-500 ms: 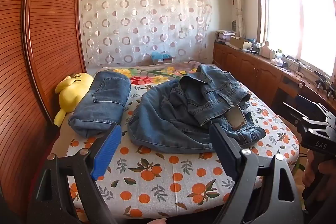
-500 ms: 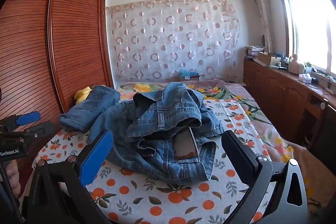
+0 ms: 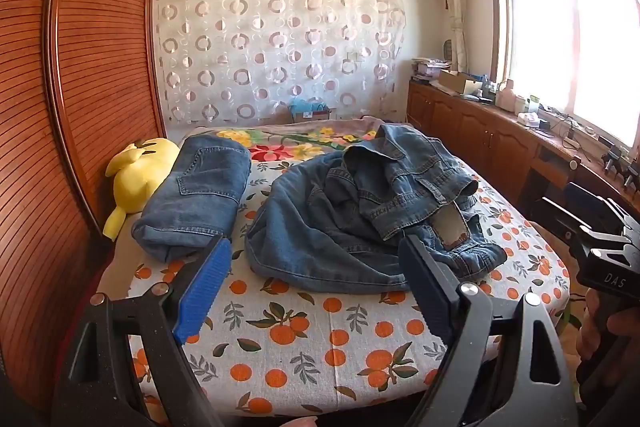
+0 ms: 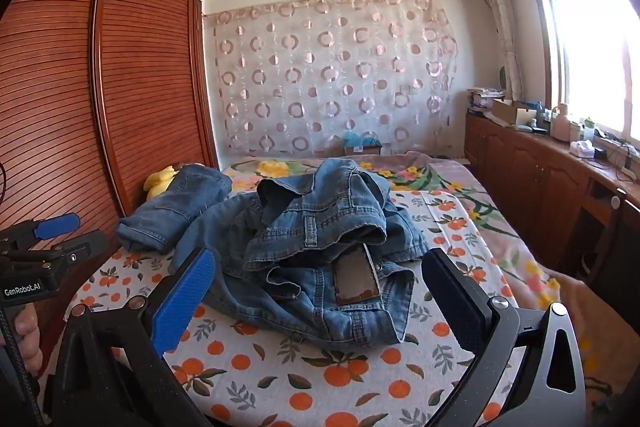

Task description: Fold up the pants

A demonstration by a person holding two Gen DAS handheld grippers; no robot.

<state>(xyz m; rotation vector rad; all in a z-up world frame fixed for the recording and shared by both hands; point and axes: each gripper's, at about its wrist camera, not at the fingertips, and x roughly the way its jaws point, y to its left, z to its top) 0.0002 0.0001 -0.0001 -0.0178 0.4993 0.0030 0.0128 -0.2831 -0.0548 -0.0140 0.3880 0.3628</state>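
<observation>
A crumpled pair of blue jeans point(image 3: 360, 219) lies in a heap in the middle of the bed, its leather waist patch facing the front; it also shows in the right wrist view point(image 4: 320, 251). A folded pair of jeans point(image 3: 200, 195) lies to its left, also in the right wrist view point(image 4: 176, 207). My left gripper point(image 3: 316, 287) is open and empty, held above the bed's front edge short of the heap. My right gripper point(image 4: 320, 303) is open and empty, just short of the heap's waistband. Each gripper shows at the edge of the other's view.
The bed point(image 3: 328, 343) has an orange-print sheet. A yellow plush toy point(image 3: 136, 179) lies at the left by the wooden wardrobe point(image 3: 80, 87). A wooden cabinet point(image 3: 500, 143) with clutter runs along the right under the window. A box point(image 3: 310, 111) sits at the bed's far end.
Both views have shifted very slightly; the clothes have not moved and both grippers stay open.
</observation>
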